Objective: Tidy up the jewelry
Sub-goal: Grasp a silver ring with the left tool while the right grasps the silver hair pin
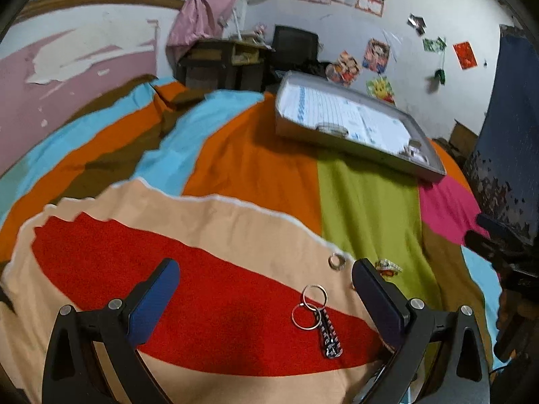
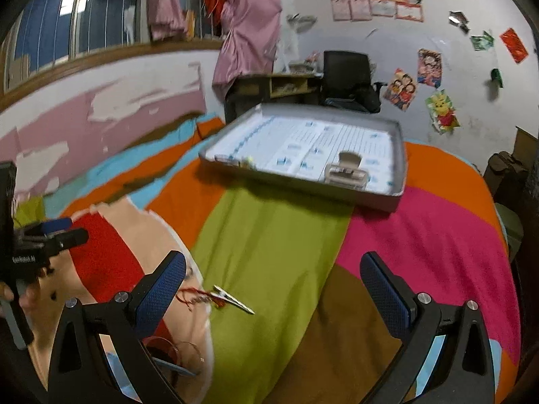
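Observation:
My left gripper [image 1: 266, 276] is open and empty above a red and peach cloth [image 1: 202, 289] on the bed. Between its fingers lies a keychain [image 1: 318, 316] with two metal rings and a braided strap. A small silver ring [image 1: 337, 261] lies just beyond it. A small clip [image 1: 389, 266] lies on the green stripe. My right gripper [image 2: 273, 272] is open and empty above the bedspread. A metal hair clip with red thread [image 2: 224, 299] lies near its left finger. A thin bangle [image 2: 183, 353] lies lower left. A grey tray [image 2: 399, 155] holds a few pieces.
The tray [image 1: 357, 144] sits at the far side of a striped, colourful bedspread [image 2: 279, 242]. A desk and black chair [image 2: 343, 77] stand behind the bed against a wall with posters. The left gripper shows at the left edge of the right wrist view [image 2: 50, 235].

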